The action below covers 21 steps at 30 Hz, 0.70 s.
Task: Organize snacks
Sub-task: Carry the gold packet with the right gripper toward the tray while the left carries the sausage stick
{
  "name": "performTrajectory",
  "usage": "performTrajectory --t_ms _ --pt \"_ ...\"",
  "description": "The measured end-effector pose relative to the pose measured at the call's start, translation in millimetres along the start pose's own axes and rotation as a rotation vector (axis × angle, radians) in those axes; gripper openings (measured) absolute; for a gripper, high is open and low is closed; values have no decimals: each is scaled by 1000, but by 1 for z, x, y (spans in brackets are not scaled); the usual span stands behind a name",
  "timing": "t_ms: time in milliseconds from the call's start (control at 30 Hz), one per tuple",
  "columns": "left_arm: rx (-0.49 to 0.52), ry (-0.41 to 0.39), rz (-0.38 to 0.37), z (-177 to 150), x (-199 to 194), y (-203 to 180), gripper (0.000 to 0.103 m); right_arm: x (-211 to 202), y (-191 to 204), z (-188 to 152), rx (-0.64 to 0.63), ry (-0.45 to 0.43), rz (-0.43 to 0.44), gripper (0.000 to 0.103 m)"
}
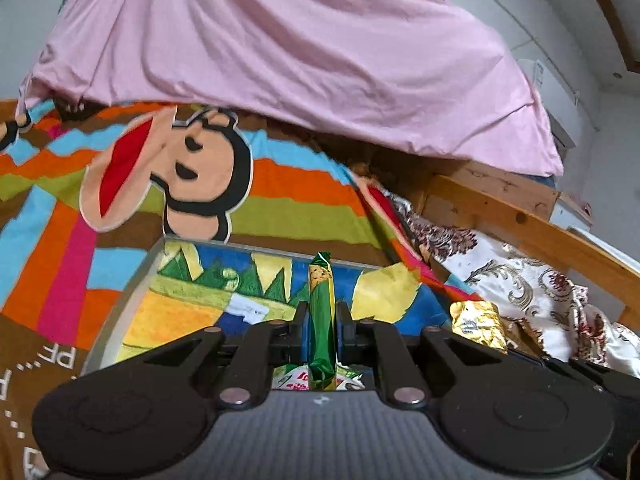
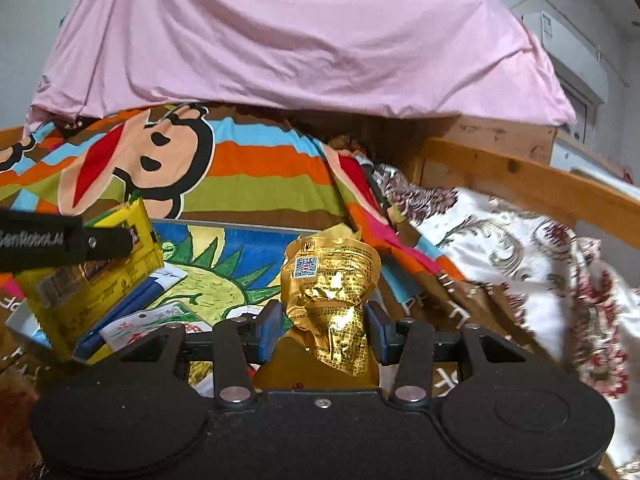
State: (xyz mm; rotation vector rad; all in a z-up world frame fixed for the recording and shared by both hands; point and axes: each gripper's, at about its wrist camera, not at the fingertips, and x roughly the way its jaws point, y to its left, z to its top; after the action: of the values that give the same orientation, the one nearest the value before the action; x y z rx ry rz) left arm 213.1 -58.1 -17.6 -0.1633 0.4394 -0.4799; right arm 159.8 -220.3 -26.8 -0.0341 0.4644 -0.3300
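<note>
My left gripper (image 1: 322,314) is shut on a thin green and yellow snack packet (image 1: 321,332), seen edge-on and standing up between the pads. It hangs over a shallow grey-rimmed tray (image 1: 158,250) with a colourful painted bottom. In the right wrist view the same packet (image 2: 96,284) shows its yellow face at the left, pinched by the left gripper's black fingers (image 2: 108,242). My right gripper (image 2: 325,320) is shut on a crumpled gold foil packet (image 2: 332,280), squeezed at its waist above the tray's right end. That gold packet (image 1: 476,324) also shows at the right of the left wrist view.
The tray (image 2: 224,227) lies on a striped monkey-print blanket (image 2: 256,160). A blue item (image 2: 132,300) and a white flowered packet (image 2: 156,316) lie in it. A pink sheet (image 2: 300,40) hangs behind; a floral cloth (image 2: 520,240) and a wooden bed rail (image 2: 520,184) are on the right.
</note>
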Motion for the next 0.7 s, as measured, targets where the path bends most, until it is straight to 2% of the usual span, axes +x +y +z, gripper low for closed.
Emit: performTrajectory --t_ms 200,400,700 --pt "-49 93 -6 -4 28 15 13 27 1 -5 12 65 16 47" --pt "-63 153 -6 -13 40 20 13 35 2 -9 -3 88 28 49" --pt "-63 155 3 -13 45 22 13 40 3 -8 -5 98 51 51"
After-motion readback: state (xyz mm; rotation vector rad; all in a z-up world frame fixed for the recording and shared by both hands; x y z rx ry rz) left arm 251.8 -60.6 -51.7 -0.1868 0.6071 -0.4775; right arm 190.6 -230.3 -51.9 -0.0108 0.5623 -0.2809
